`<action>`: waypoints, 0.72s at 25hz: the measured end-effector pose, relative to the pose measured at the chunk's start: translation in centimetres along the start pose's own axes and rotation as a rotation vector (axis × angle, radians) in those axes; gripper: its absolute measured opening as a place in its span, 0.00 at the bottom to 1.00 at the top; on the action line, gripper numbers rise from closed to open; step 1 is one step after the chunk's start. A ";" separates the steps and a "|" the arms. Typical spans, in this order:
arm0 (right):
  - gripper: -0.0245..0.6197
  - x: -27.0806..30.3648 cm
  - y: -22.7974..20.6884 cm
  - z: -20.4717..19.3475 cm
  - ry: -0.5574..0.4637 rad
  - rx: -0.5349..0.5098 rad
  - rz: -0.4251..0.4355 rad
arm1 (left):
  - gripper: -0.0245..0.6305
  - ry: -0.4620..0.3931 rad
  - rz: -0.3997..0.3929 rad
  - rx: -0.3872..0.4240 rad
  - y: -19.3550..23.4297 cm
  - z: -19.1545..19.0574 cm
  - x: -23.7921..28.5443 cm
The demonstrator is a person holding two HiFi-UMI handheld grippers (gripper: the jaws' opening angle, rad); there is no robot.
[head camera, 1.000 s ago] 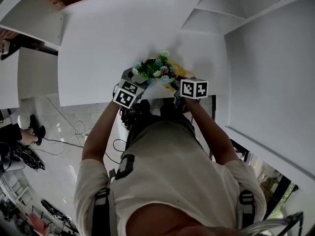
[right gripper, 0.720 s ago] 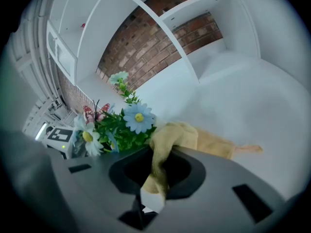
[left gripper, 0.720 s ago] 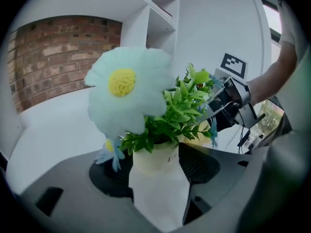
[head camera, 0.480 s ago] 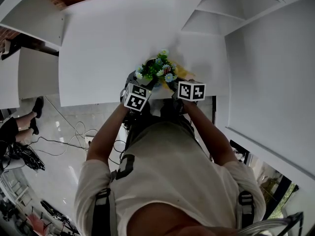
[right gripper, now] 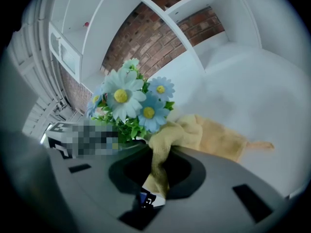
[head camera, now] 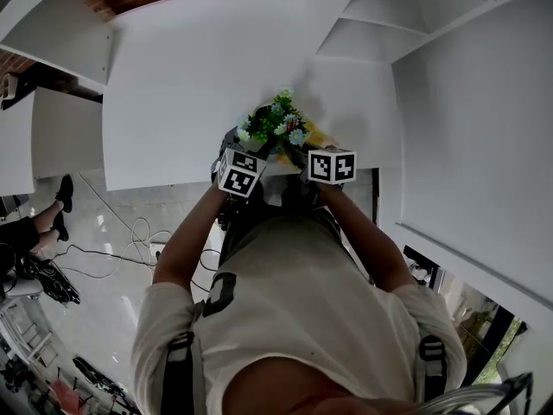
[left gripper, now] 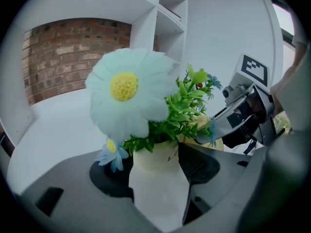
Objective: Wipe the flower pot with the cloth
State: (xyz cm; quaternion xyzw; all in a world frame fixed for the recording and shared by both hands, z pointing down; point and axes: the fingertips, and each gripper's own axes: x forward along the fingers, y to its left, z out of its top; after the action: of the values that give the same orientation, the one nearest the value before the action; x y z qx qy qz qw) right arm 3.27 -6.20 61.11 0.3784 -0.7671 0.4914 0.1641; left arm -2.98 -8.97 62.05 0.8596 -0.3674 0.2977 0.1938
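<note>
Flower pot [left gripper: 153, 154]: a small cream cylinder with a smooth matt wall and dark script lettering partly hidden by a jaw, standing close to the near edge of the white tabletop [head camera: 190, 76], toward its right half. It holds artificial flowers: a large, pale, round-petalled daisy [left gripper: 129, 93] with a grainy yellow centre, smaller blue daisies [right gripper: 148, 111] and glossy green plastic leaves [left gripper: 183, 109]. The left gripper [left gripper: 157, 167] has its broad grey jaws set wide and clamped on the pot's two sides, the ribbed dark pad of one jaw lying against the pot wall. The cloth [right gripper: 214, 137], a soft yellow nubby fabric, lies crumpled on the tabletop just beside the pot, touching the foliage. One twisted fold of it runs back into the right gripper [right gripper: 158, 168], whose jaws are nearly together and pinch that fold. Both grippers carry cubes with black-and-white square markers. Behind the table rise white shelves [right gripper: 146, 18] and a rough red brick wall [left gripper: 73, 52].
</note>
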 end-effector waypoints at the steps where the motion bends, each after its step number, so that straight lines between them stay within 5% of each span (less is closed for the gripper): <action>1: 0.13 -0.2 -0.1 0.2 -0.006 0.004 0.000 | 0.50 0.002 -0.017 0.019 0.0 0.0 -0.1; 10: 0.13 -0.7 -1.1 1.7 -0.050 0.056 -0.009 | 0.52 0.067 -0.110 0.140 1.0 -0.9 -0.2; 18: 0.13 0.4 0.4 -0.1 0.000 0.042 0.014 | 0.42 0.052 -0.075 0.105 0.7 -1.3 0.2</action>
State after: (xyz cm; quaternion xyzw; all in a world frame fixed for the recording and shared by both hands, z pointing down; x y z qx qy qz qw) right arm 2.72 -6.16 61.14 0.3761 -0.7593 0.5087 0.1526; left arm -3.88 -8.84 63.24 0.8737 -0.3134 0.3313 0.1691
